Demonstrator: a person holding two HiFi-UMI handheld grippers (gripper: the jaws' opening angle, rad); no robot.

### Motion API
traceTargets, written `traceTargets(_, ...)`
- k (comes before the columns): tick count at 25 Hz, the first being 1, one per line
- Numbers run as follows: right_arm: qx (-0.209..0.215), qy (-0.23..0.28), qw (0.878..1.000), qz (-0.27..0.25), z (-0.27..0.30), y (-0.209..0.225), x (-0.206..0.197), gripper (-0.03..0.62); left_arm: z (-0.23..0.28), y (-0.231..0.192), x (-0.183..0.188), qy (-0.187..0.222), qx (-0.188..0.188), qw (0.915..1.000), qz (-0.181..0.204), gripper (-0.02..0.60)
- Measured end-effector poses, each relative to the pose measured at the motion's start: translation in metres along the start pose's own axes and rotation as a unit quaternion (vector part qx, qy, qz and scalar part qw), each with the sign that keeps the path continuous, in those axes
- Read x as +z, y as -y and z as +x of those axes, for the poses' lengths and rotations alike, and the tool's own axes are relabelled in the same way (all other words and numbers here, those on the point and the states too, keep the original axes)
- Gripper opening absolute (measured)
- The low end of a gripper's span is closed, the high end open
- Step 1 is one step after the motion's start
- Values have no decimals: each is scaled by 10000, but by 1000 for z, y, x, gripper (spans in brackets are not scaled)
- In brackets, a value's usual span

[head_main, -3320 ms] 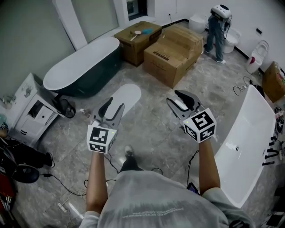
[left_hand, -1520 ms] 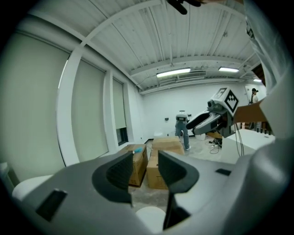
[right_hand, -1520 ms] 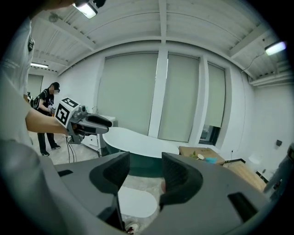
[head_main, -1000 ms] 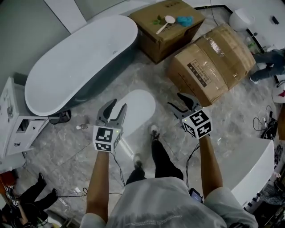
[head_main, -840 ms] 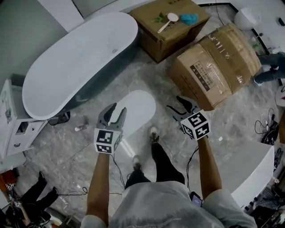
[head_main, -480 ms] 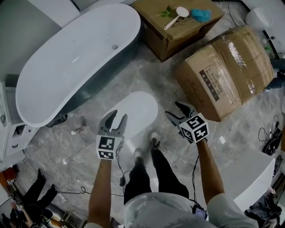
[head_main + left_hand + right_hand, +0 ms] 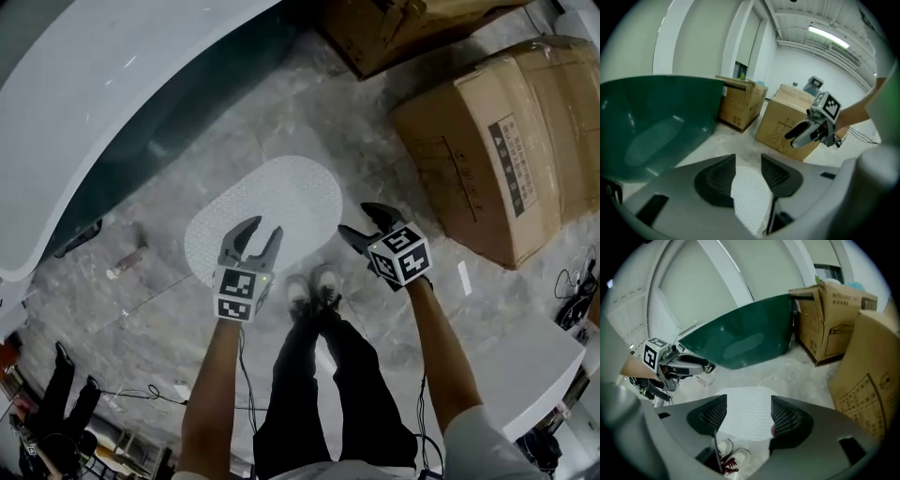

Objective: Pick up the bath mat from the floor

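Below, oval dimpled white bath mat (image 7: 267, 211), marbled grey floor (image 7: 356, 127)

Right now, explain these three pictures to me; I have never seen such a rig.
No robot here: a person holds a two-jaw tool in each hand. The head view looks steeply down from the person's head. The other two views come from cameras riding on each tool, looking along its jaws. The left tool and right tool hang open over the near edge of a white bath mat lying flat on the grey floor, beside a bathtub and a cardboard box. The right tool's jaws have just been opening. Neither holds anything; the mat only shows beyond the jaws.
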State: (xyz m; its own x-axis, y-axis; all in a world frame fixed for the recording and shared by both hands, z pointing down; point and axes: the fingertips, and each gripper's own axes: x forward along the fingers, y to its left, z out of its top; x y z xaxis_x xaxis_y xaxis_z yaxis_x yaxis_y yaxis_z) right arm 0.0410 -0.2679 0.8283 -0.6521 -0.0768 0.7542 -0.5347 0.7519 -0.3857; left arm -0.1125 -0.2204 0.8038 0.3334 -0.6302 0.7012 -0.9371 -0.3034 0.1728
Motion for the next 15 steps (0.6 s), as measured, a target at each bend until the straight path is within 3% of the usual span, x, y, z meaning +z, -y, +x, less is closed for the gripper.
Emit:
traceTargets(8, -62, -198, 9998, 2, 143, 68, -78, 296, 114, -56, -131, -207, 33, 9998, -60, 169)
traceTargets(15, -94, -352, 9993, 5, 242, 122, -133, 305, 190, -73, -208, -250, -49, 9997, -56, 173)
